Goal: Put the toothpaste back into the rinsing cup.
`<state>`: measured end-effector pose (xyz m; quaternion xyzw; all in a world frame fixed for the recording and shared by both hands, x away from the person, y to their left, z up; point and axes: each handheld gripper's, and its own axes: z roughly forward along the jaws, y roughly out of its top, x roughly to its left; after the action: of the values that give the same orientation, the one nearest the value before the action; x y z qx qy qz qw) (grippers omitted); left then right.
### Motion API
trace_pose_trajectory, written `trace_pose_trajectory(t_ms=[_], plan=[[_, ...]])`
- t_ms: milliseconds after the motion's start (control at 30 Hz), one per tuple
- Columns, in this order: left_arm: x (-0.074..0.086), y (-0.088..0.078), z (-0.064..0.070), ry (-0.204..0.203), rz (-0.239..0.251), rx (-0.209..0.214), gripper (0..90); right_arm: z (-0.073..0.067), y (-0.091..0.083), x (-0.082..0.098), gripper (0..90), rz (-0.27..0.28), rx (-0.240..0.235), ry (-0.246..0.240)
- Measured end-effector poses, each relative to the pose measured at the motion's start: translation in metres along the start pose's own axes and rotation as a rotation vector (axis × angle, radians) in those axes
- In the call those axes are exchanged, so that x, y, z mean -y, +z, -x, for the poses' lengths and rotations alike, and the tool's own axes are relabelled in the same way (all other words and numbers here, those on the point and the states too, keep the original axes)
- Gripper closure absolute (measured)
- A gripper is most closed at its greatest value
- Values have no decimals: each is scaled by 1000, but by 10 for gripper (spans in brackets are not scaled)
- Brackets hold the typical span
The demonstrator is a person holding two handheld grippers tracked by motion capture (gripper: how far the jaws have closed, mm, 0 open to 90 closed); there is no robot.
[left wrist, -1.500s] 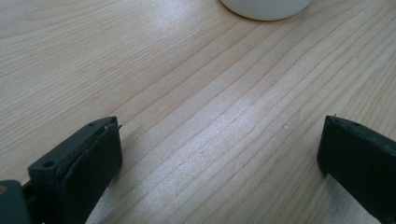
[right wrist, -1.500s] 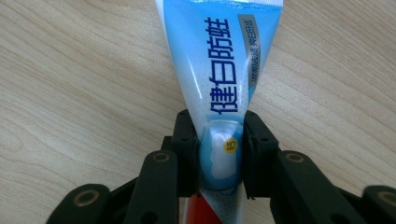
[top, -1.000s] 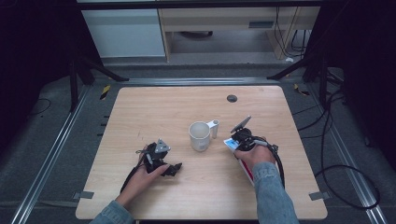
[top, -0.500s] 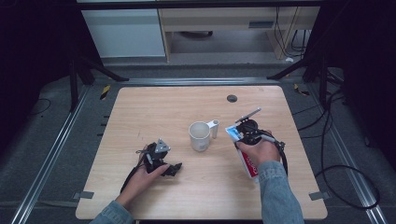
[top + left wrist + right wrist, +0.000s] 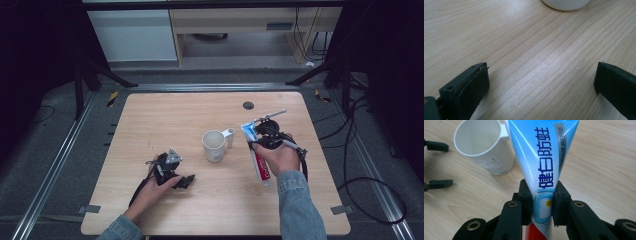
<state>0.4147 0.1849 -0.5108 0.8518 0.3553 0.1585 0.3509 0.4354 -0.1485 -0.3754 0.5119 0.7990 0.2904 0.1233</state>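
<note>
You face a light wooden table [image 5: 150, 125] with rounded corners, its pale grain running left to right. Near the middle stands a white mug [image 5: 214, 145], upright and open-topped, its handle pointing right; in the right gripper view the same mug [image 5: 484, 147] sits at the upper left on the bare wood. At the far edge, right of centre, a small dark round grommet [image 5: 248, 105] is set into the tabletop. At near left, your left gripper [image 5: 187, 181] rests low on the wood, jaws spread apart over bare grain.
</note>
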Motion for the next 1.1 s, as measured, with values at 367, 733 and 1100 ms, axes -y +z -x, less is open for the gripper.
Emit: trace_pose_trajectory(t_ms=[367, 733, 1100], plan=[[0, 0, 0, 0, 0, 0, 0, 0, -5, -7, 729, 102, 19, 12], [0, 0, 0, 0, 0, 0, 0, -6, -11, -13, 729, 222, 44, 28], [0, 0, 0, 0, 0, 0, 0, -19, -14, -27, 728, 320, 52, 27]])
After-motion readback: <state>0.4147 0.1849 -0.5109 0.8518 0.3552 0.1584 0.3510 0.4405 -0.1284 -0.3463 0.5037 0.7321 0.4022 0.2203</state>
